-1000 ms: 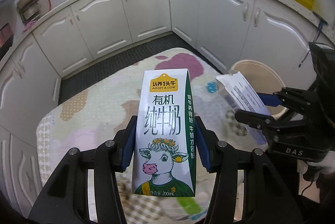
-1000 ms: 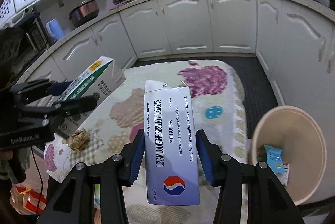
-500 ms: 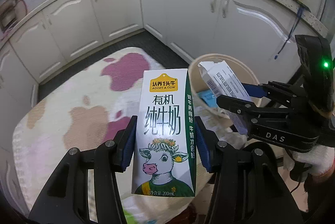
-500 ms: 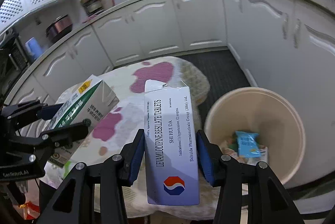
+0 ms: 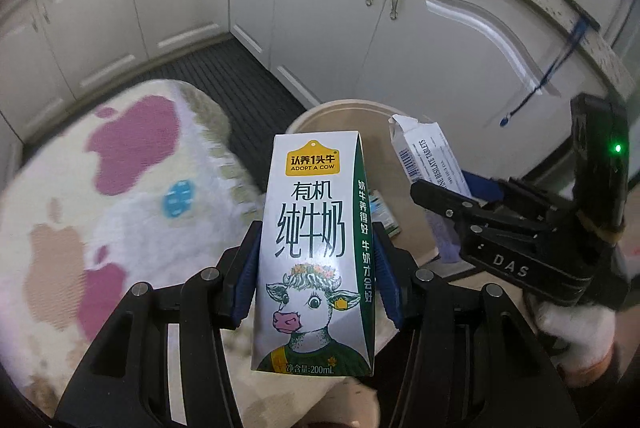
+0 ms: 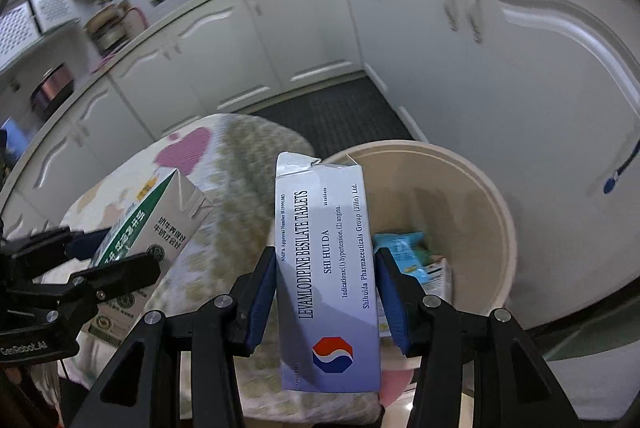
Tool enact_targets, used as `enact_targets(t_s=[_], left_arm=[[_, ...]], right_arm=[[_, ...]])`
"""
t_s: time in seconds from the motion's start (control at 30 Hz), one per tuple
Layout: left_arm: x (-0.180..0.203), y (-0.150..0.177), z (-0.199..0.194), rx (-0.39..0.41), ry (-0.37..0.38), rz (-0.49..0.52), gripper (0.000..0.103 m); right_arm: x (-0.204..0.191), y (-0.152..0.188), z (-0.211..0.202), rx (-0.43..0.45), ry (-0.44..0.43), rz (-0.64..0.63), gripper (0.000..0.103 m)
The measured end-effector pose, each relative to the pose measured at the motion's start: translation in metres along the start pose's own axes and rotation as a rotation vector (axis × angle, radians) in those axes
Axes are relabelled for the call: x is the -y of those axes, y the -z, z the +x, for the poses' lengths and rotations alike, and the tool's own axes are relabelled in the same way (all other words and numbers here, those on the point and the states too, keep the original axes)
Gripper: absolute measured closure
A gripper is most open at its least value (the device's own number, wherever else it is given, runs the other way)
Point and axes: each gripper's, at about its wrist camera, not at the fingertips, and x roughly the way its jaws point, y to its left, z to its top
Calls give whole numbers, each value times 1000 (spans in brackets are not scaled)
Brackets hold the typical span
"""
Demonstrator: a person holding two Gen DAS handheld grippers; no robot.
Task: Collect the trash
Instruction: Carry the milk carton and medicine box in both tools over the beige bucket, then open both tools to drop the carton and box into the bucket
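Left gripper [image 5: 316, 260] clamps the milk carton [image 5: 316, 248]; right gripper [image 6: 326, 292] clamps the tablet box [image 6: 326, 268]; both near the beige bin [image 6: 480, 187] (wrappers already inside); carry each fully over the rim before letting go; release the box first, probably.

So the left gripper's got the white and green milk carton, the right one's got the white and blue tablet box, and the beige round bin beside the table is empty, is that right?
Not quite: the beige round bin is not empty. The right wrist view shows a light blue packet and other wrappers lying inside it. The rest holds: the left gripper is clamped on the white and green milk carton, and the right gripper on the white and blue tablet box.
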Motion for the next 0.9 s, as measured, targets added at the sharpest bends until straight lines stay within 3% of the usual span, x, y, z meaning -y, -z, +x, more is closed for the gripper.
enact_targets(t_s=[0.1,0.23,0.33,0.57,0.9], left_arm=[[1,-10,18,-3,48,-33,53],[-4,-21,45,-9,189,-98,52],[-9,-24,56,-13,222,-131,40],[-16,-17,56,-38,210,-139,40],[-19,-7,19,26,112,-97,40]], right_arm=[[15,-7,9,5,18,37,54],[34,-15,12,43,48,105,38],[40,-12,11,40,45,132,38],[45,2,19,-4,44,145,38],[22,2,14,4,28,103,38]])
